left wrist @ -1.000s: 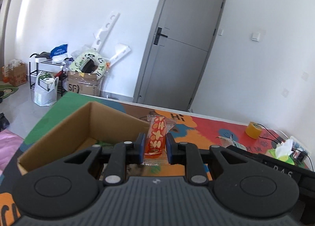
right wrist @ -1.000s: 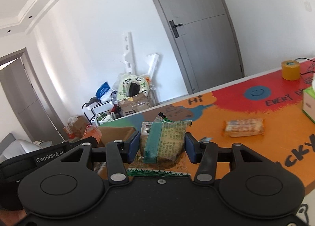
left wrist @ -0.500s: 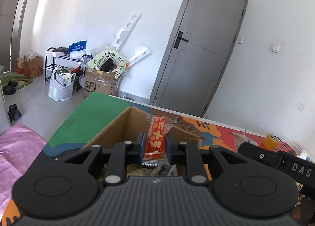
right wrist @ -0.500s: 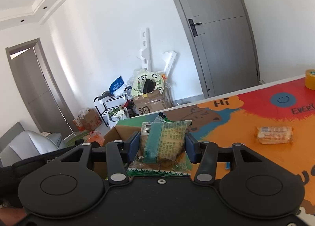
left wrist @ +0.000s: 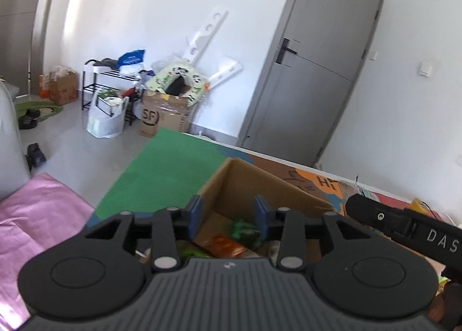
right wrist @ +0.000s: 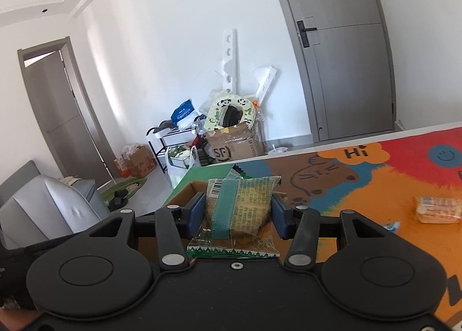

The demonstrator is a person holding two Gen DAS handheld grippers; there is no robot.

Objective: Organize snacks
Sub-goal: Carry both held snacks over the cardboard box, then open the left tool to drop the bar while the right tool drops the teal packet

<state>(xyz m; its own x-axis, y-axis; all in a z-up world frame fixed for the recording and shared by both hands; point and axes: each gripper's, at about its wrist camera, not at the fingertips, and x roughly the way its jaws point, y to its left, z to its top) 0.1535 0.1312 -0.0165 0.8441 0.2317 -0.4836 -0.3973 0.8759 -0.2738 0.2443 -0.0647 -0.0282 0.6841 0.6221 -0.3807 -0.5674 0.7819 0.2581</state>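
Note:
An open cardboard box (left wrist: 260, 183) stands on the colourful table mat (right wrist: 375, 186). My left gripper (left wrist: 228, 217) hovers over its mouth, jaws opening, with nothing between the blue pads. Below them an orange snack packet (left wrist: 223, 244) lies inside among green packets (left wrist: 245, 230). My right gripper (right wrist: 236, 215) is shut on a green-and-clear snack packet (right wrist: 242, 209) and holds it just beyond the box (right wrist: 184, 195). A pale wrapped snack (right wrist: 437, 209) lies on the mat at the right.
The other gripper's black body (left wrist: 404, 224) juts in at the right of the left wrist view. Beyond the table's far edge are a cardboard carton (right wrist: 234, 146), a shoe rack (left wrist: 106, 85), bags and a grey door (right wrist: 346, 51). A pink cloth (left wrist: 34, 215) lies lower left.
My left gripper's jaws have parted and the orange packet has dropped from them into the box. Both grippers have shifted left, toward the box. The right one keeps its green packet.

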